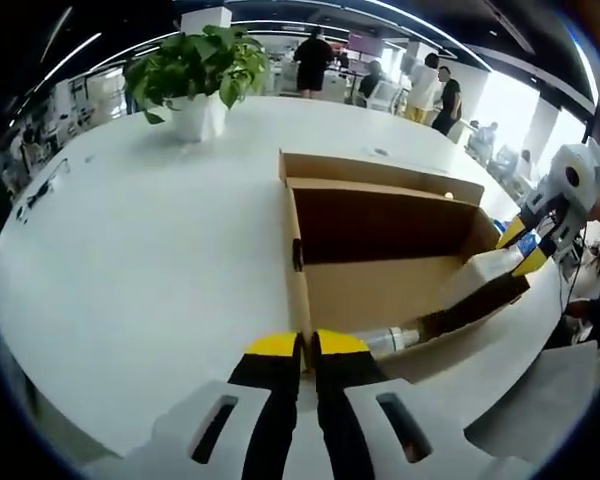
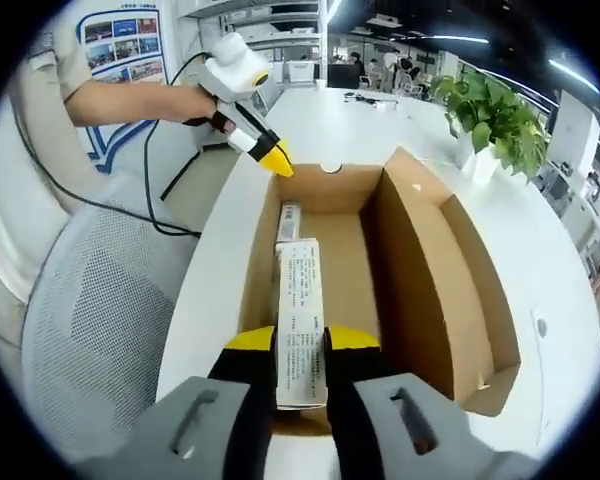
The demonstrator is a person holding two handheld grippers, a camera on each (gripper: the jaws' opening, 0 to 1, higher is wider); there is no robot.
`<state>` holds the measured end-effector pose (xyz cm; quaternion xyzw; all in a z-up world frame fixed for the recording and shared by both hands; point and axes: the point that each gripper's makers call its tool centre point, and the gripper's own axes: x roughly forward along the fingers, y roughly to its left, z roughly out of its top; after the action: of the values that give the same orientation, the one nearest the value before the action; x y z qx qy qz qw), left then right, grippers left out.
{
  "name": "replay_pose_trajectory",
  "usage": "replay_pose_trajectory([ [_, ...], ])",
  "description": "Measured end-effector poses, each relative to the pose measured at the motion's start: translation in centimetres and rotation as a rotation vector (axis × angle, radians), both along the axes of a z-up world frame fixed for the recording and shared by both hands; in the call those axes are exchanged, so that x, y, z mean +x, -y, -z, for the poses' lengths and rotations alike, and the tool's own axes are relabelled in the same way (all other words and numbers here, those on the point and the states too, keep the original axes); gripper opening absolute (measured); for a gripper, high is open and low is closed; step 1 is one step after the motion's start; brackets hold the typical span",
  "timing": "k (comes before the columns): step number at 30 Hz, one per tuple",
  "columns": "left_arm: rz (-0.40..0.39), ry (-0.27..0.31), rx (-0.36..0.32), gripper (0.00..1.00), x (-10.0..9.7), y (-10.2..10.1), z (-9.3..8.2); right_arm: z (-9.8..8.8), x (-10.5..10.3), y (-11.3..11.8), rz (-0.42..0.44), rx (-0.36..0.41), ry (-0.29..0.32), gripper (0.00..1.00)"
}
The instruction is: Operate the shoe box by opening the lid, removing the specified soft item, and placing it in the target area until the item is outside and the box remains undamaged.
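Your left gripper (image 1: 307, 347) has its yellow-tipped jaws drawn close together, pinching the near wall of the box (image 1: 298, 300) between them. Your right gripper (image 2: 302, 342) reaches down into the box from the opposite end, its jaws clamped on the end of a long white tube (image 2: 300, 310). Your bare left forearm (image 2: 130, 100) stretches out behind the left gripper

Left gripper view: camera sits low at one end wall of the open shoe box (image 1: 380, 250), close, facing along the white counter (image 1: 140, 260) toward the potted plant (image 1: 195, 70). Right gripper view: camera above the opposite end, tilted down into the box. Shared: box interior, counter, plant; each view catches the other gripper.
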<state>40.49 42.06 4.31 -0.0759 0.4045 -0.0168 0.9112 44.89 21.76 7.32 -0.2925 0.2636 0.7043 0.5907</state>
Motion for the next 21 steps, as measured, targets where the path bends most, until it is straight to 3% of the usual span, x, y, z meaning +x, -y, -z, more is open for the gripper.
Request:
replay_pose_trajectory([
  [21,-0.003,-0.010,0.005,0.01,0.0,0.0,0.0,-5.1,1.7,2.9,0.024,0.057,0.024,0.15],
])
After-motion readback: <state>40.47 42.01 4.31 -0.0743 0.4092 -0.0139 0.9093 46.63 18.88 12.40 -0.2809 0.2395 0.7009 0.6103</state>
